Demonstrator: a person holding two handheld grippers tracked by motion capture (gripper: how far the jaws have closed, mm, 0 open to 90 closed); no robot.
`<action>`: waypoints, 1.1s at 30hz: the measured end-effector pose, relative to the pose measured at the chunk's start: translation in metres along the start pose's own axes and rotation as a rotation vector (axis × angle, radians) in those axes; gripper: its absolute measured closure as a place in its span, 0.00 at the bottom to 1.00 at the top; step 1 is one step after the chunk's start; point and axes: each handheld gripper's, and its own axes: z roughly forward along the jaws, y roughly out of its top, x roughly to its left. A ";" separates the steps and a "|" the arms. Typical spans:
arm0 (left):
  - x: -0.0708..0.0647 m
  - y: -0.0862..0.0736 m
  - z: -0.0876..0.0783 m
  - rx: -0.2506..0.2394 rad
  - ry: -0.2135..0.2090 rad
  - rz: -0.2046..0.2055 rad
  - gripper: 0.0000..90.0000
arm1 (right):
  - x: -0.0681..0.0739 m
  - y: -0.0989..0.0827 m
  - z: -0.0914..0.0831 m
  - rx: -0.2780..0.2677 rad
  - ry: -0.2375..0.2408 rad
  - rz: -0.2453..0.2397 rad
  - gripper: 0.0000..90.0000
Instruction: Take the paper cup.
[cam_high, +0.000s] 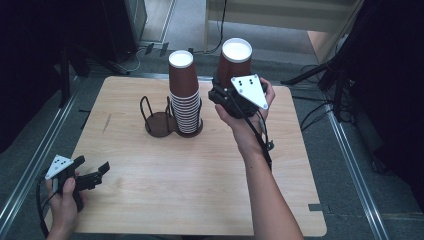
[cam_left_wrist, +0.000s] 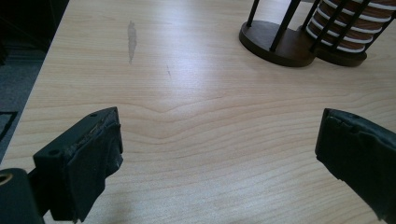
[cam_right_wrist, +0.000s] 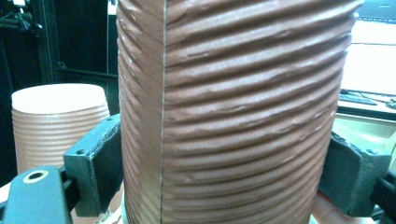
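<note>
1. A light wooden table (cam_high: 200, 190) with rounded corners carries a dark two-ring wire cup holder (cam_high: 159, 121) near its far middle.
2. The holder's left ring, seen from the high view, stands empty; its round dark base and thin upright bars also show at the top of the left gripper view (cam_left_wrist: 275, 39).
3. The right ring holds a tall stack of brown ribbed paper cups (cam_high: 184, 95), nested upside down, with the white bottom of the top cup facing up. The rolled white rims form bands low on the stack.
4. The right tongs (cam_high: 226, 89) are held above the far right part of the table, just beside the stack and apart from it. Their jaws are closed on a single brown ribbed paper cup (cam_high: 234, 62), also upside down with its white bottom up.
5. In the right gripper view this cup (cam_right_wrist: 233, 116) stands upright between the two black pads, one pressed on each side of its ribbed wall, with a vertical seam visible left of centre. The stack (cam_right_wrist: 58, 123) shows behind it at the left.
6. The left tongs (cam_high: 92, 172) are held low over the near left corner of the table, well apart from the holder. Their jaws stand wide and hold nothing; bare wood lies between them in the left gripper view (cam_left_wrist: 219, 154).
7. A faint grey smudge (cam_left_wrist: 132, 39) marks the table's left side.
</note>
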 end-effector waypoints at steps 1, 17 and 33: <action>0.000 0.000 0.000 0.000 0.001 0.000 0.01 | -0.002 -0.002 -0.001 0.003 -0.007 0.005 0.14; 0.001 0.000 -0.001 -0.027 -0.020 0.001 0.02 | -0.026 -0.034 -0.019 0.027 -0.038 0.050 0.14; -0.001 0.000 -0.001 -0.061 -0.047 0.038 0.02 | -0.037 -0.067 -0.035 0.063 -0.055 0.047 0.14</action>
